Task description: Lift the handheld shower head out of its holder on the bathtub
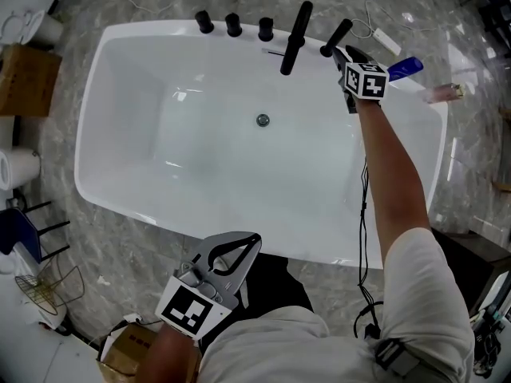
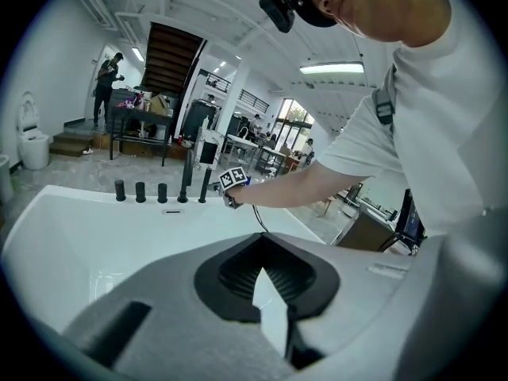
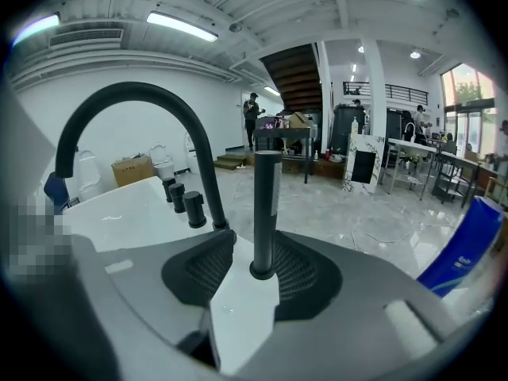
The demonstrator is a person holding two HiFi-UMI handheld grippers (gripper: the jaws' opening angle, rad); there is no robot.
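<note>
The handheld shower head [image 1: 336,37] is a slim black stick standing in its holder on the far rim of the white bathtub [image 1: 128,198]. In the right gripper view the shower head [image 3: 266,205] rises upright right between the jaws of my right gripper [image 3: 254,267], which stand open on either side of its base without pressing on it. From the head view my right gripper [image 1: 351,56] sits just right of the stick, its marker cube behind it. My left gripper [image 1: 255,239] hangs over the near rim, empty, tips together; the left gripper [image 2: 262,270] faces across the tub.
A tall arched black spout [image 1: 295,38] stands left of the shower head, then three black knobs [image 1: 233,25]. A blue bottle [image 1: 407,68] and a pink item [image 1: 443,94] lie on the right rim. Cardboard boxes [image 1: 28,78] and a blue chair [image 1: 20,234] stand on the marble floor.
</note>
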